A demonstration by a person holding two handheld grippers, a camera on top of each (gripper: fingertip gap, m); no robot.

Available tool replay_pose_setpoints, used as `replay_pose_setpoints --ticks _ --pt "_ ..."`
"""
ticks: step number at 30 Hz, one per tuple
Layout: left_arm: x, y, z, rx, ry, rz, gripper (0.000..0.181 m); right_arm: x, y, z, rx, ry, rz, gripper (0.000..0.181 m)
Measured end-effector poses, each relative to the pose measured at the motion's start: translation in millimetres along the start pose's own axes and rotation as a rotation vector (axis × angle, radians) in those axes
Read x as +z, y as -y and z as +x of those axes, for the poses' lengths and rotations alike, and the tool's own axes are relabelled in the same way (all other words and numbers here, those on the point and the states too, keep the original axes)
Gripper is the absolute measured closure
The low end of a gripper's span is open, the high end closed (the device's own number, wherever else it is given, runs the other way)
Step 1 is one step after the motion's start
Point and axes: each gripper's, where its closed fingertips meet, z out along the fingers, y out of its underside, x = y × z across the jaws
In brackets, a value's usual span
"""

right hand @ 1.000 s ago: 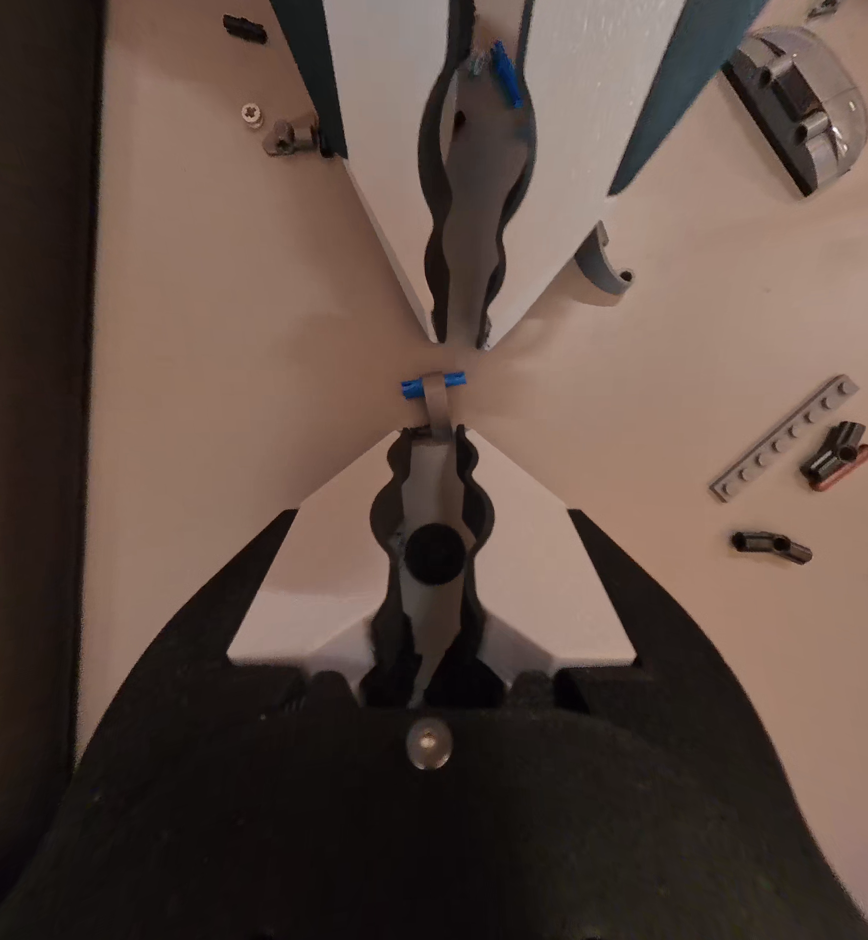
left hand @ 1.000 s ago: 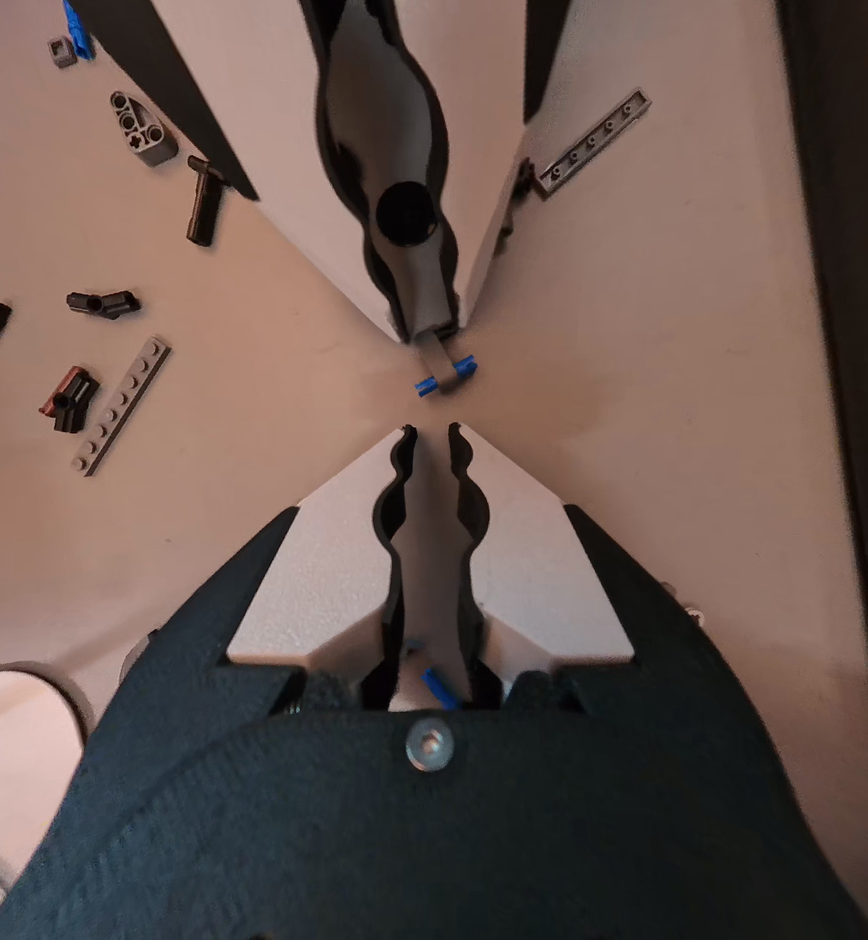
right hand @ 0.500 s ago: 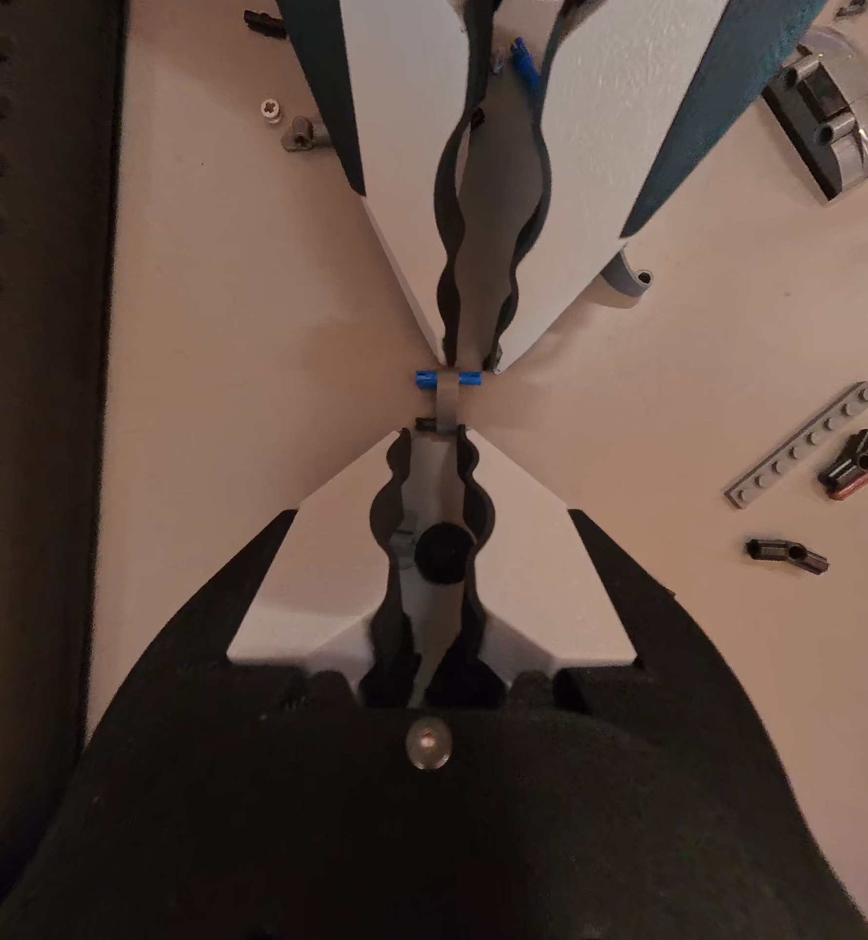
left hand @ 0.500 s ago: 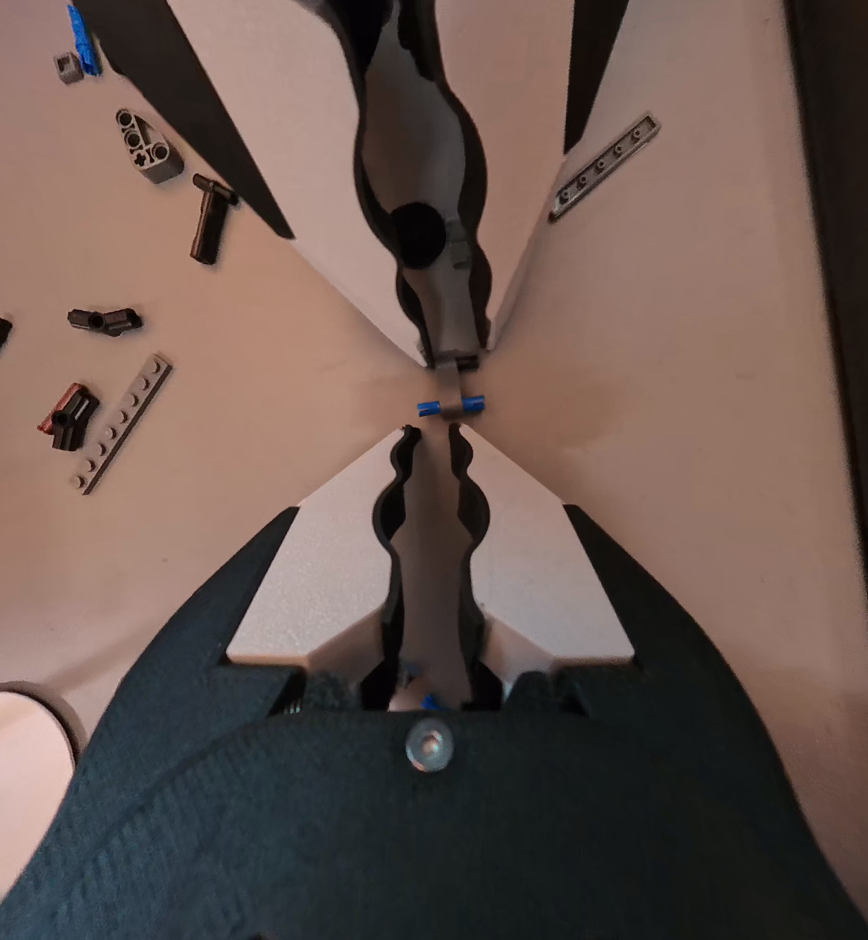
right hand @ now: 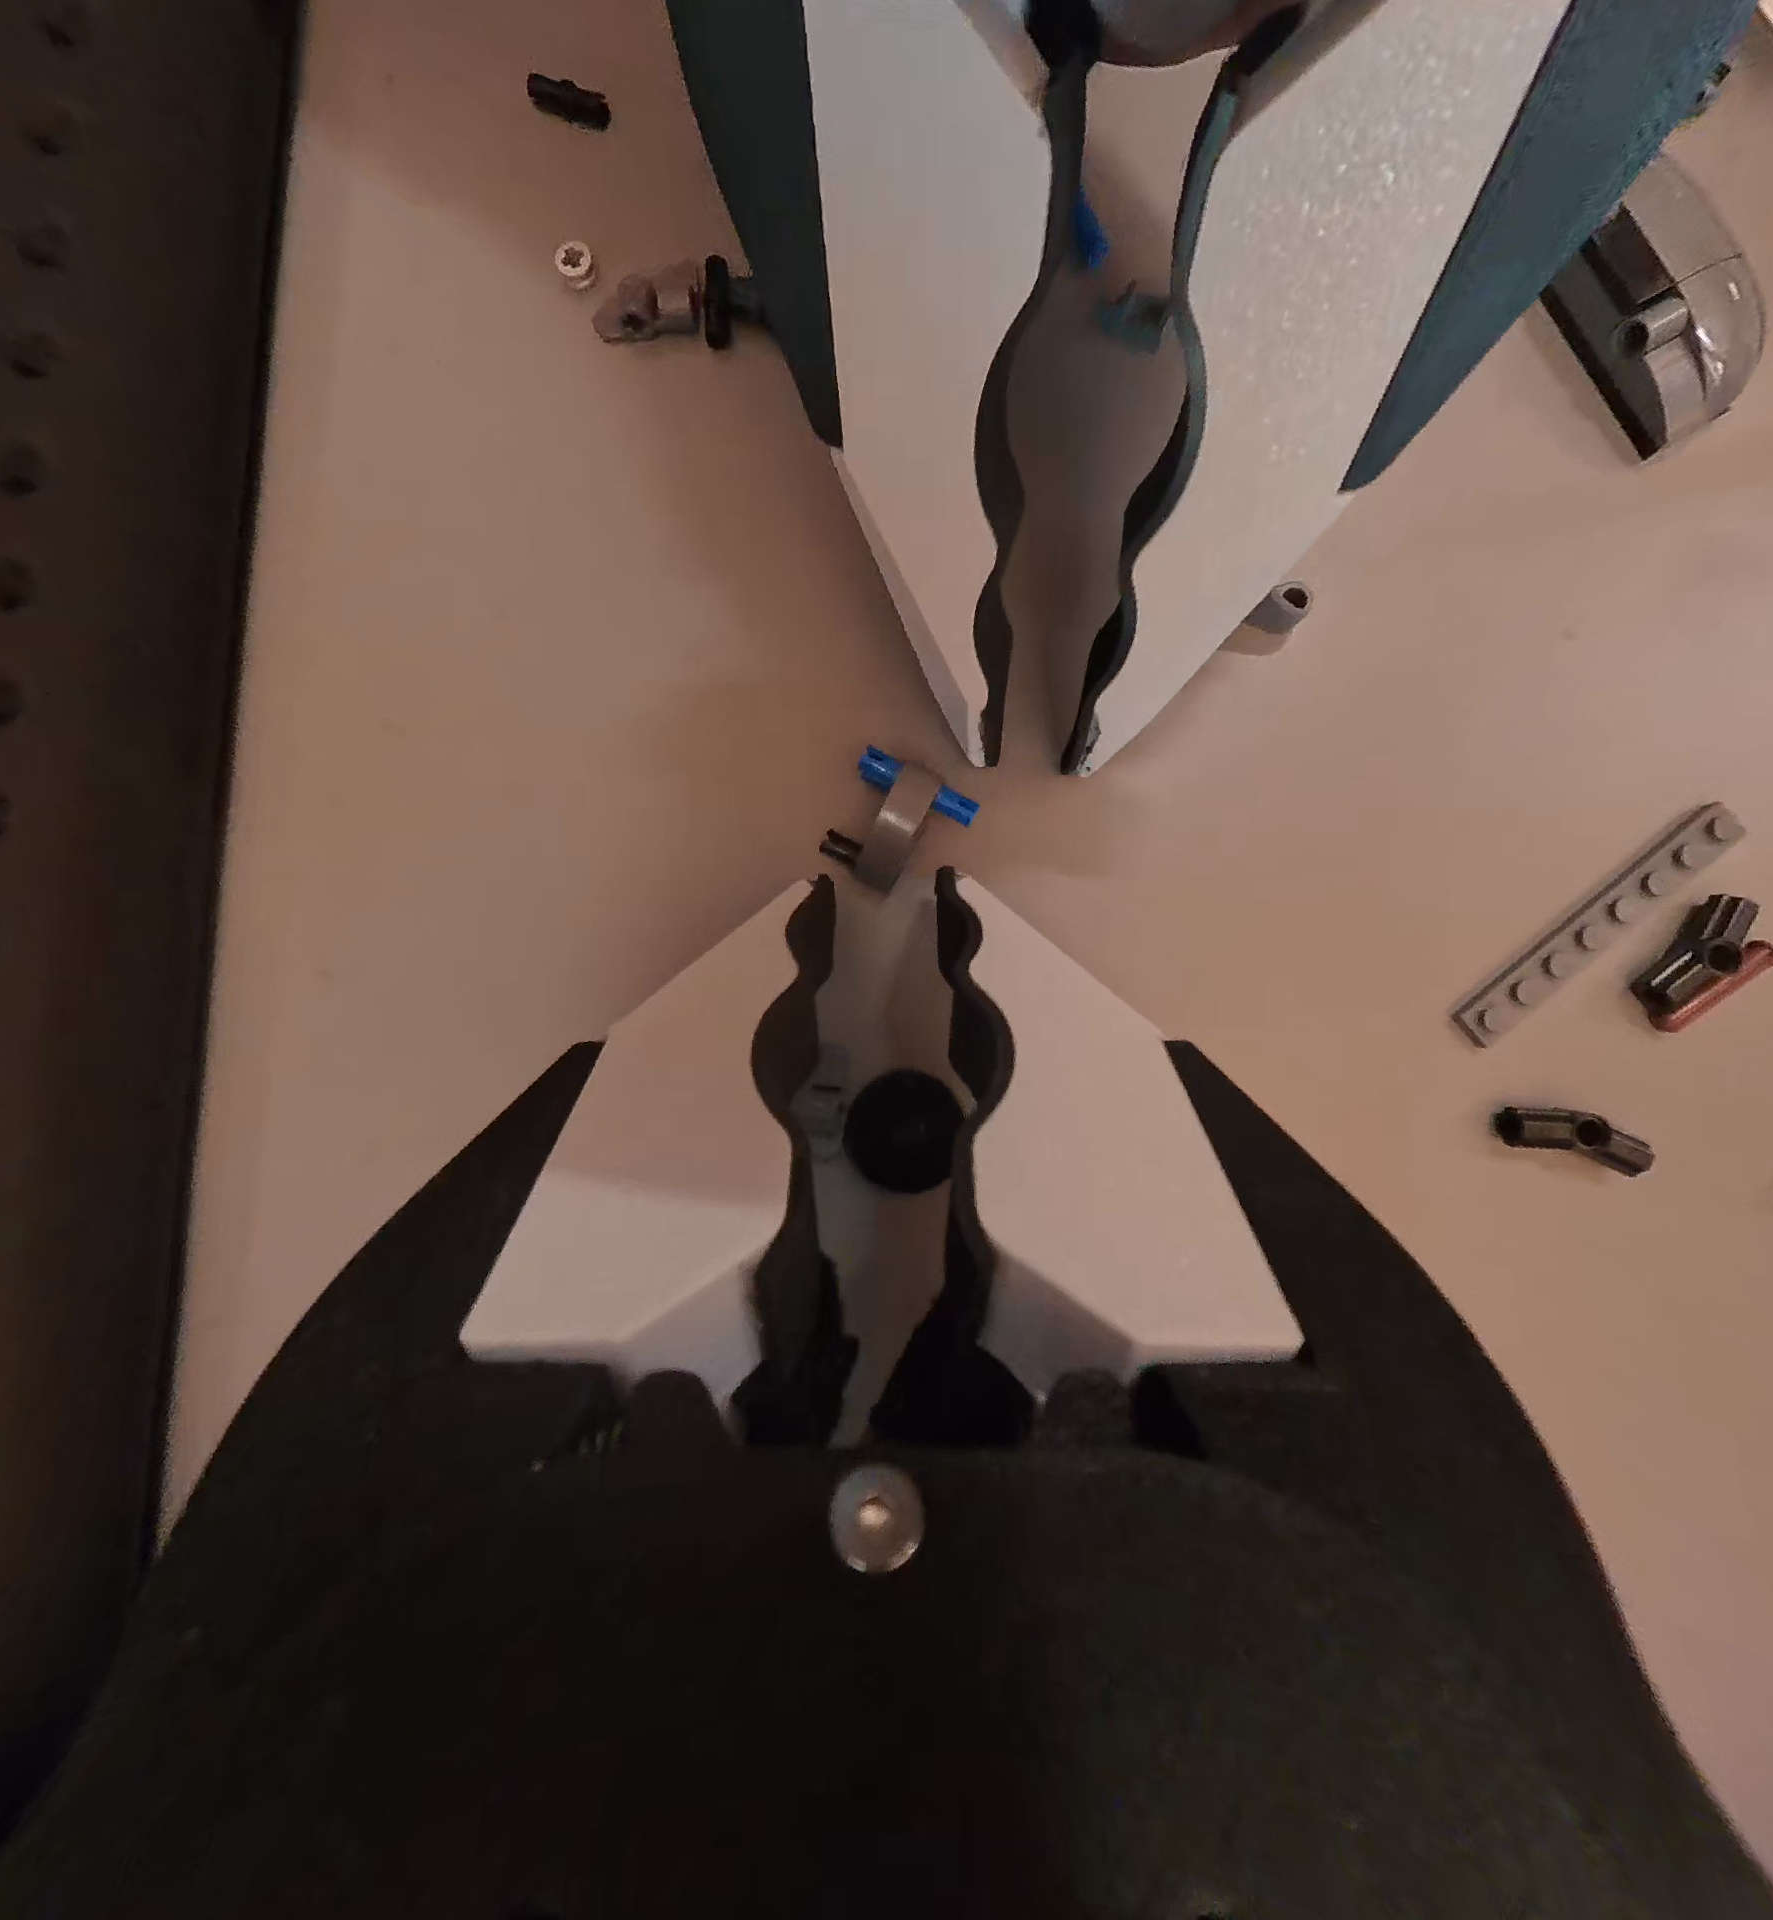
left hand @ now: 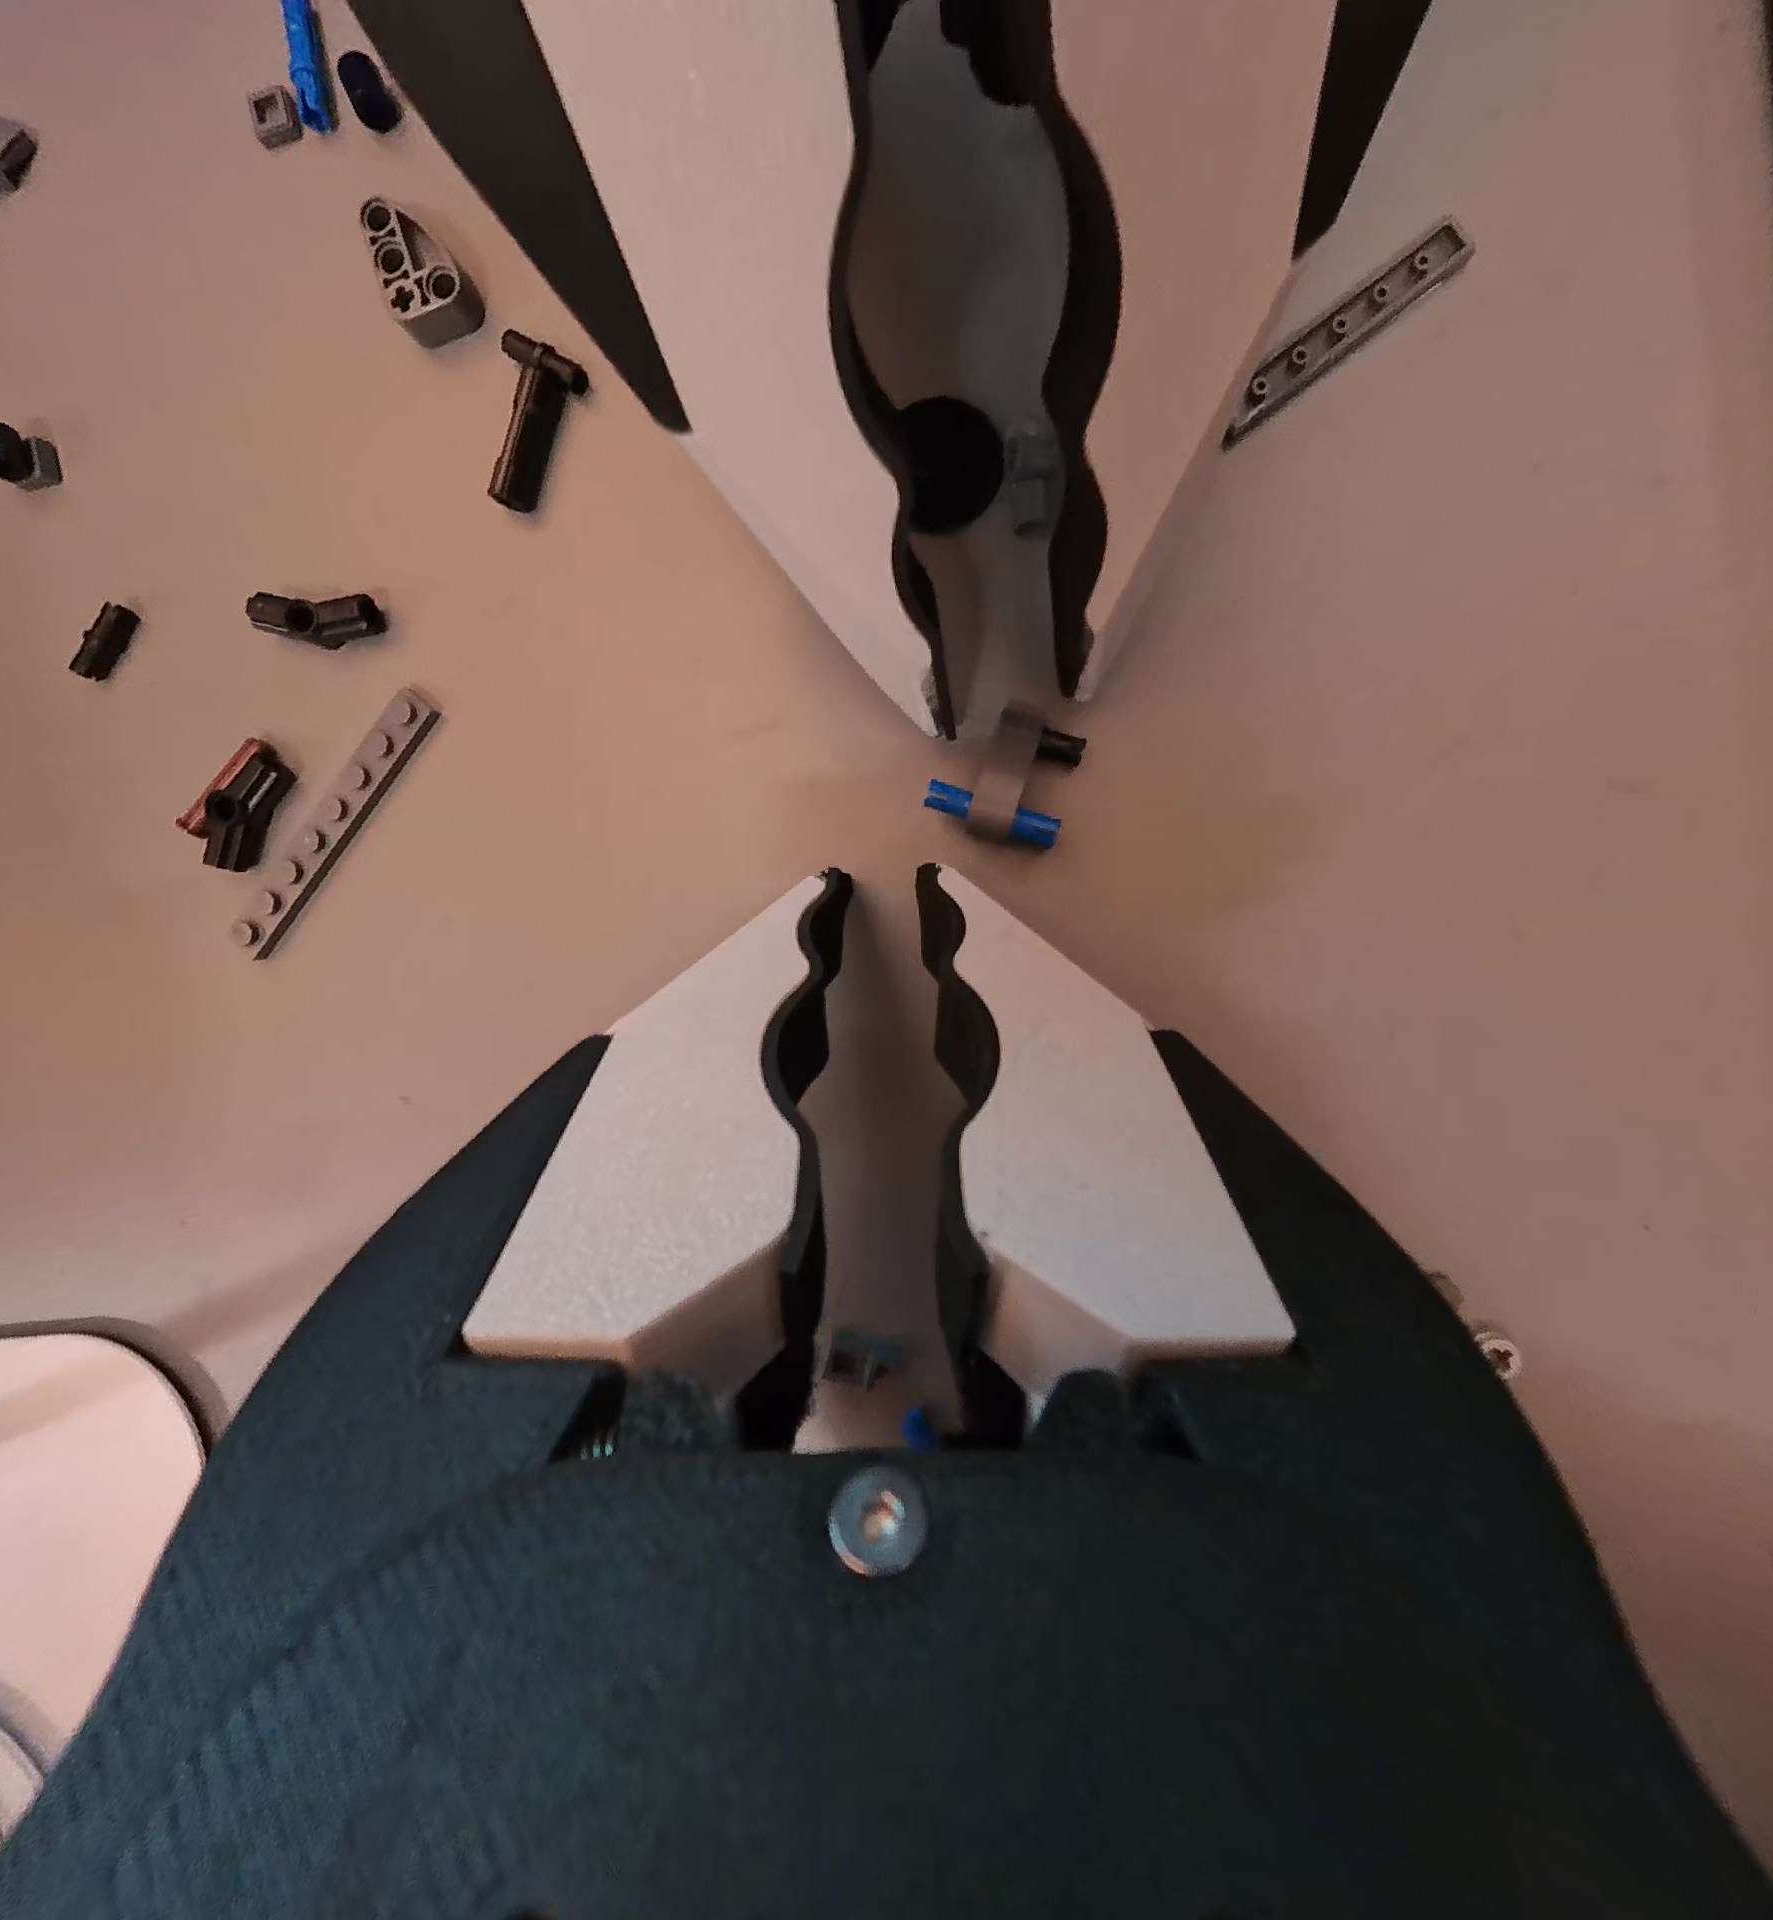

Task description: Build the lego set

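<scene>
Fingertips of left gripper (left hand: 880, 873) stand narrowly apart, holding nothing. Just beyond, grey beam (left hand: 1007, 794) carries blue pin (left hand: 948, 798) and black pin (left hand: 1061, 744), held above tan table (left hand: 1381, 935) near its dark right edge. Right gripper (right hand: 880, 883) pinches beam's far end. Loose pieces, including grey plate (left hand: 342, 821), lie toward the table's left side.

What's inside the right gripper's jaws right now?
The right gripper is shut on a grey beam; a blue pin and a black pin cross its free end. Deeper in sits a black round piece. The beam's clamped length is hidden.
</scene>
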Motion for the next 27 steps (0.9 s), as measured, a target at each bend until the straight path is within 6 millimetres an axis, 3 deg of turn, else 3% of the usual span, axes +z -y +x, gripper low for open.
replay_pose_setpoints --ticks 5,11,27 --pt "1 1 2 0.007 -0.006 -0.002 0.171 6 -1 -2 -0.015 0.001 -0.018 0.165" --pt "0 0 3 0.005 -0.012 -0.004 0.172 6 -1 -1 -0.015 -0.005 -0.015 0.181" --pt "-7 -1 23 0.015 -0.091 -0.023 0.163 6 -2 -2 -0.014 0.003 -0.015 0.181"
